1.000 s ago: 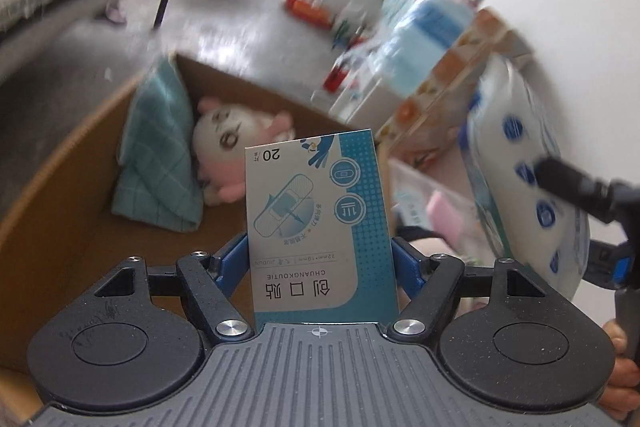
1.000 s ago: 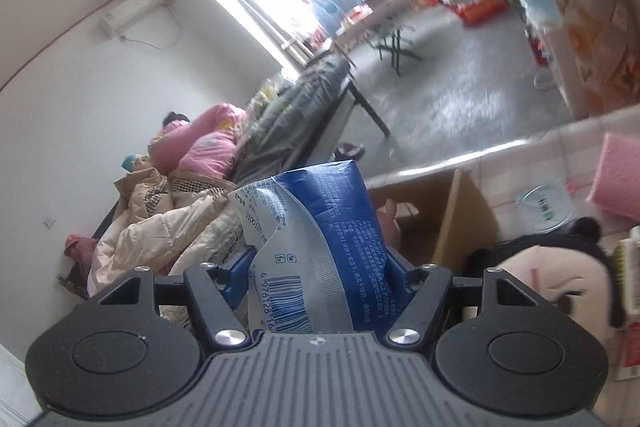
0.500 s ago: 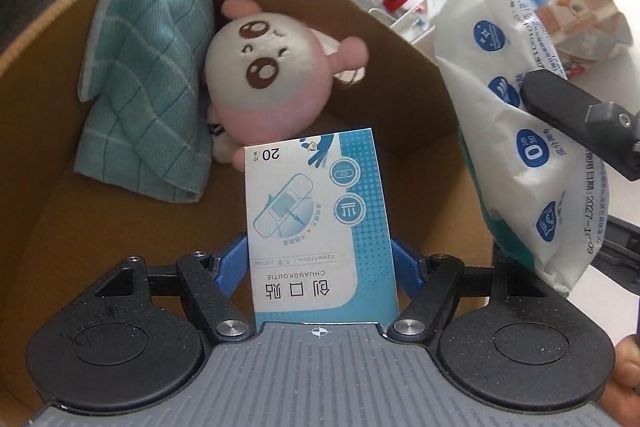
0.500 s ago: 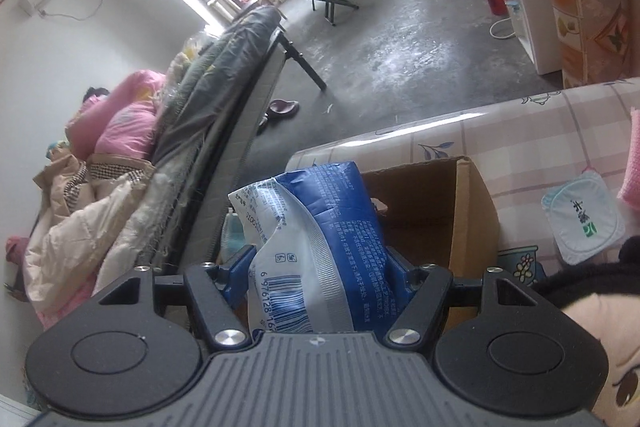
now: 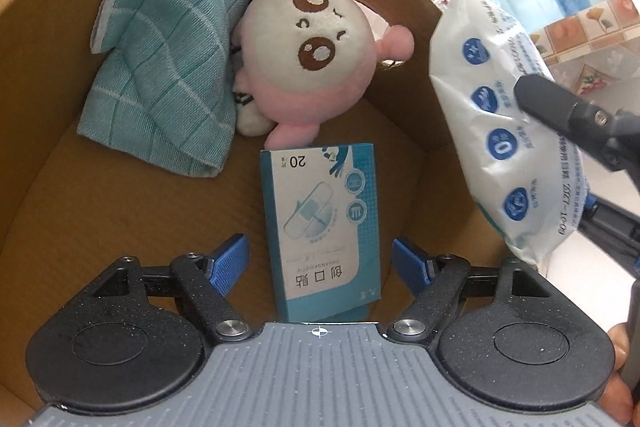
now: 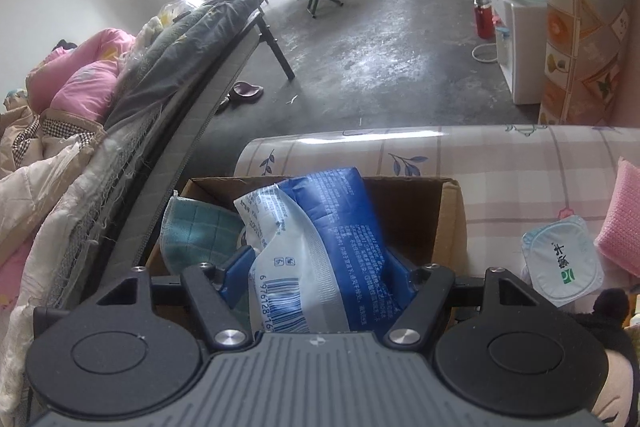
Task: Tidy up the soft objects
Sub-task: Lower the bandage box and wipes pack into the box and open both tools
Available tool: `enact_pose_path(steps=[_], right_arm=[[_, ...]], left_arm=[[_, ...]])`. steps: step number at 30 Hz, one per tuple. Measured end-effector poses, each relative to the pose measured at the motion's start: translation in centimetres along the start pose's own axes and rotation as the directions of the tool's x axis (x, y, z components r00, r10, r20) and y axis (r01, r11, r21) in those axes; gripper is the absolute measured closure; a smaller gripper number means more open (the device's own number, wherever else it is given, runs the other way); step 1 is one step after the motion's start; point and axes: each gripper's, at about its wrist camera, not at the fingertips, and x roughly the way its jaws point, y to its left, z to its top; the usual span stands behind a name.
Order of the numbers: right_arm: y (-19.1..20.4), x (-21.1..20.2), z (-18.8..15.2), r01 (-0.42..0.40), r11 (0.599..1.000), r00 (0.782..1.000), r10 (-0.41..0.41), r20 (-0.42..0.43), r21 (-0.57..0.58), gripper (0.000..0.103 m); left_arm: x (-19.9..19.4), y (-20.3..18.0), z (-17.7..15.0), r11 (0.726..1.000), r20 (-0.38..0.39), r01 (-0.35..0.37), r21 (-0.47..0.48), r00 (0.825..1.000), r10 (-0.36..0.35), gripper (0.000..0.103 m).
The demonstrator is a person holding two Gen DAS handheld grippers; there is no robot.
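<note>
left claw [image 5: 320, 261] has just been opening, pads clear of the plaster box [image 5: 320, 227]; box lies in the carton [image 5: 60, 187] | right claw [image 6: 316, 267] clamped on wipes pack [image 6: 320, 247] above carton | risk: pack drops onto carton rim; slides out

the left hand-held gripper [image 5: 320, 259] is opening its jaws, letting the flat teal-and-white bandage box [image 5: 320, 227] lie free inside the brown cardboard box [image 5: 400, 11]; the right hand-held gripper [image 6: 316, 267] is bringing its blue-and-white plastic pack [image 6: 320, 247] closer over it.
</note>
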Motion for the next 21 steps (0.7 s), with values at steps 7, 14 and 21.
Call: enact_pose_path(steps=[7, 14, 21], right_arm=[[1.3, -2.3, 0.5, 0.033, 0.997, 0.996, -0.027, 0.088, -0.074, 0.028], [1.8, -4.4, 0.4, 0.020, 0.996, 0.989, -0.007, 0.147, -0.085, 0.028], [0.8, -6.5, 0.0, -0.033, 0.997, 0.984, 0.045, 0.174, -0.071, 0.028]], left_arm=[[-0.2, -0.2, -0.6, 1.000, -0.010, -0.025, -0.006, 1.000, 0.025, 0.024], [0.3, -1.2, -1.0, 0.998, -0.024, -0.065, -0.016, 0.998, 0.065, 0.024], [0.4, -1.8, -1.6, 0.993, -0.040, -0.114, -0.018, 0.993, 0.113, 0.033]])
